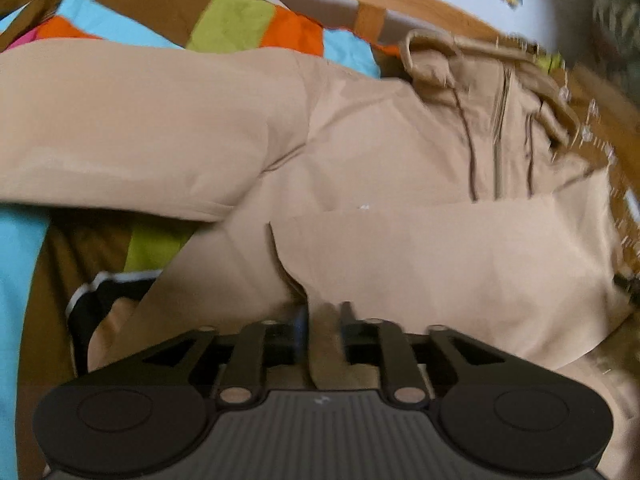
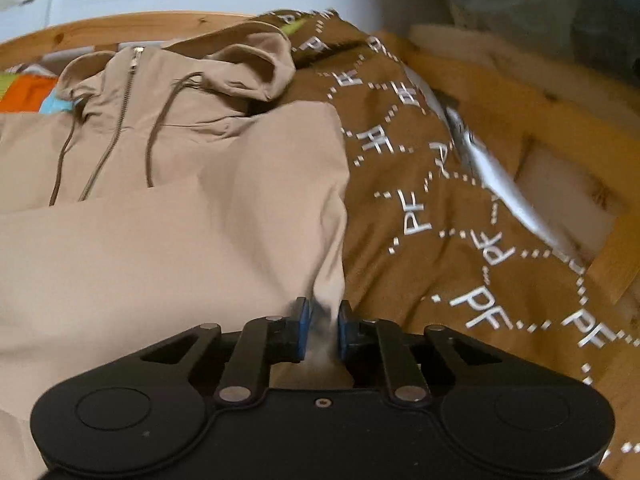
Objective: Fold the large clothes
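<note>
Here a beige zip-up hoodie (image 2: 168, 216) lies front-up on a bed, hood (image 2: 248, 68) towards the wooden bed frame (image 2: 532, 128), its zipper (image 2: 116, 128) closed and two brown drawstrings (image 2: 158, 140) trailing down the chest. One sleeve (image 1: 120, 128) stretches out sideways across a striped bedsheet (image 1: 224, 24) of blue, green, orange and brown; another layer of the same beige cloth is folded over the lower chest.

The right tongs (image 2: 322, 332) pinch a bunched ridge of the hoodie's side edge between their blue pads (image 2: 303, 330), clamped on the cloth. Beside that edge spreads a brown blanket (image 2: 460, 240) printed with white "PF" letters and dotted lines.

The left tongs (image 1: 324, 332) sit at the hoodie's lower edge with beige fabric running up between the fingers (image 1: 300, 332); the jaws stand a little apart, and whether they press on the cloth cannot be told through the blur. A black garment with white trim (image 1: 100, 296) peeks from beneath the hoodie.
</note>
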{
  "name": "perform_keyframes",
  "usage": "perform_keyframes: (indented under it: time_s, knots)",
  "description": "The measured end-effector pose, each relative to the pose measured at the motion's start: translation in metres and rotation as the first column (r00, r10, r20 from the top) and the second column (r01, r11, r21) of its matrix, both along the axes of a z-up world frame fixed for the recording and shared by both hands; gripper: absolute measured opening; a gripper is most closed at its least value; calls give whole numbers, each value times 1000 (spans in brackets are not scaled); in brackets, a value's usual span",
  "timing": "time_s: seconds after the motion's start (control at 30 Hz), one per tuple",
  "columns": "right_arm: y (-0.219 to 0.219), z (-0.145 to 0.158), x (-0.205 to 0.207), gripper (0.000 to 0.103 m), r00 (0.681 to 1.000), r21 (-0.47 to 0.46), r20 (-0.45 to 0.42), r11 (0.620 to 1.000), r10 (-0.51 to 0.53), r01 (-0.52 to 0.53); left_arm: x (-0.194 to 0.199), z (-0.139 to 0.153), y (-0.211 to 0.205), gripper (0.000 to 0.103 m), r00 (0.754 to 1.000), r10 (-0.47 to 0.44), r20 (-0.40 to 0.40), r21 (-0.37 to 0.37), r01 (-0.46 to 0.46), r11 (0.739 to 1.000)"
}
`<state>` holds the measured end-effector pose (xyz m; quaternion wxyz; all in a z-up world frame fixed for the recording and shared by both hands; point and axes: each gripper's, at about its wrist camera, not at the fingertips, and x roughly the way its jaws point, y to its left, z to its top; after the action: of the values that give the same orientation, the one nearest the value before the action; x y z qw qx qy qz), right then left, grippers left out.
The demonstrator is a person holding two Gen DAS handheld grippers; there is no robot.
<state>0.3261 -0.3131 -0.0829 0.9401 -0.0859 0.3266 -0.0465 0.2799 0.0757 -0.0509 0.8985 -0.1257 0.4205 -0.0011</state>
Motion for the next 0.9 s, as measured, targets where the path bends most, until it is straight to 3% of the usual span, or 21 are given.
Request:
perform_keyframes:
  time_s: [0.03,0.1,0.2,0.23,0.33,0.43,0.57,0.67,0.77,0.9]
  knots:
    - [1,3,-3,35,1000,10,4,1000,6,-6,-7,6,1,55,1000,9,18,-11,-9,1000]
    - [3,15,-18,42,1000,48,24,999,20,-21,-21,19,1,70,997,21,70,-13,-20,1000]
    - [15,36,-49,62,994,90,94,994,53,-61,-45,43,5,77,991,28,132,-3,-28,1000]
    - [18,43,-60,69,992,121,108,990,58,-71,-53,52,10,82,987,57,153,2,-58,998]
    - [34,59,-95,78,986,211,151,973,66,-98,-73,79,32,89,953,185,241,39,-200,979]
    - [56,67,-122,91,982,266,156,953,104,-143,-89,104,63,91,890,327,317,73,-366,928]
    - [82,78,-145,101,973,289,177,937,150,-197,-105,130,109,101,791,472,390,102,-547,831]
    - [95,76,-156,102,961,277,189,928,201,-248,-110,139,142,101,756,550,354,86,-612,786]
    - [103,68,-158,102,957,285,170,918,234,-275,-119,137,177,101,718,635,286,-29,-655,755]
    - [107,59,-153,102,956,359,148,887,252,-289,-133,124,214,96,657,736,167,-201,-708,677]
